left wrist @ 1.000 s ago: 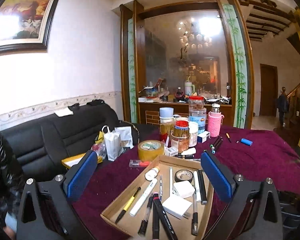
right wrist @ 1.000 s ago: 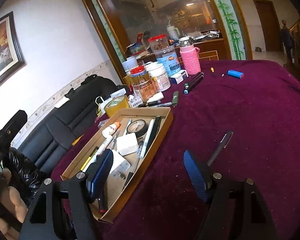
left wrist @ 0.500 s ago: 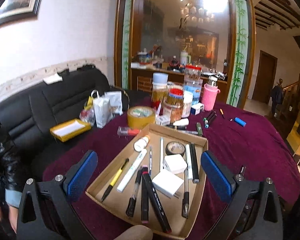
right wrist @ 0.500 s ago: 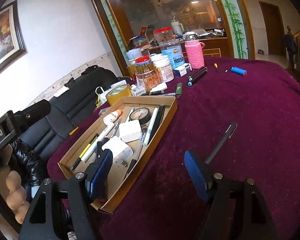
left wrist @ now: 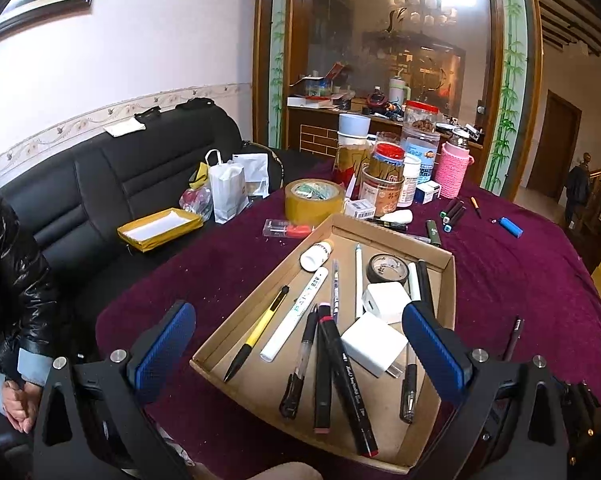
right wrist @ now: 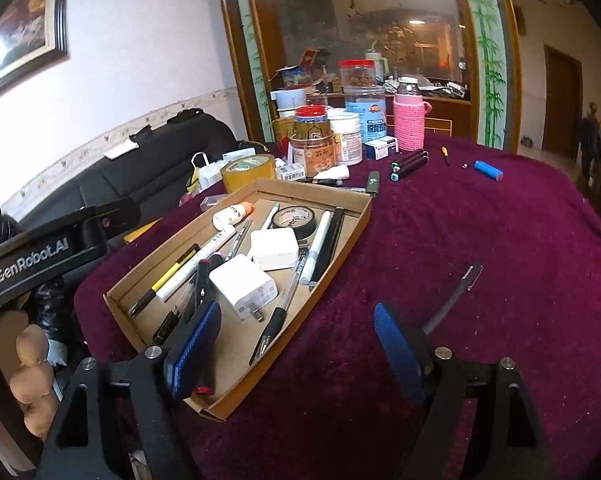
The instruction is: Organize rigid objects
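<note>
Right gripper [right wrist: 296, 350] jaws opening, empty; left gripper [left wrist: 298, 350] spread, empty. Straddle loose pen [right wrist: 454, 298] crosswise, pinch mid-barrel, carry to box [right wrist: 356, 216].

Both tongs were black frames with silver screws and ribbed blue pads: the left tongs [left wrist: 300, 350], the right tongs [right wrist: 296, 350]. White "GenRobot.AI" lettering marked the left one. The person wore a glossy black jacket [left wrist: 10, 280] with light blue cuffs.

Left wrist view is aimed down and forward, close over the near end of the cardboard tray [left wrist: 447, 280]. Right wrist view is set further right, angled across the maroon tablecloth [right wrist: 480, 240]. Tray and far jars [right wrist: 314, 140] are shared by both.
</note>
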`<control>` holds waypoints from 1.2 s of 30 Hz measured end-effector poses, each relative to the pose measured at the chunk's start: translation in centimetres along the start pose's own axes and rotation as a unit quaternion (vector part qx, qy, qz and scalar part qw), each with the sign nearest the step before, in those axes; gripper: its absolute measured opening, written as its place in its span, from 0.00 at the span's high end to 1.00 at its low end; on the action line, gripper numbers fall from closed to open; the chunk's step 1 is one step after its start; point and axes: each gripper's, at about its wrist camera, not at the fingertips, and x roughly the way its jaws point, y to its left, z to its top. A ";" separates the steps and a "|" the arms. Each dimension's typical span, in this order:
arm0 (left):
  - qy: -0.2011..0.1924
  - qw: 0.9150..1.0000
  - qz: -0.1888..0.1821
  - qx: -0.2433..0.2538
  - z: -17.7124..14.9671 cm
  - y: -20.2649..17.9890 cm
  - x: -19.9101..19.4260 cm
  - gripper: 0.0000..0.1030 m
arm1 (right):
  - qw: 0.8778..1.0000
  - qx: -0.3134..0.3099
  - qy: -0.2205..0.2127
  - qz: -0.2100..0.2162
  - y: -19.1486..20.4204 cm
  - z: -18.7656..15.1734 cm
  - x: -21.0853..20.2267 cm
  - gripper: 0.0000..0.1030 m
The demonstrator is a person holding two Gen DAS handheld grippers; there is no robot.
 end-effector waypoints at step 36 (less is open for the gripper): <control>0.015 1.000 0.010 -0.004 -0.5 1.2 0.4 0.00 | 1.000 -0.019 0.012 -0.003 1.4 -0.5 0.5 0.13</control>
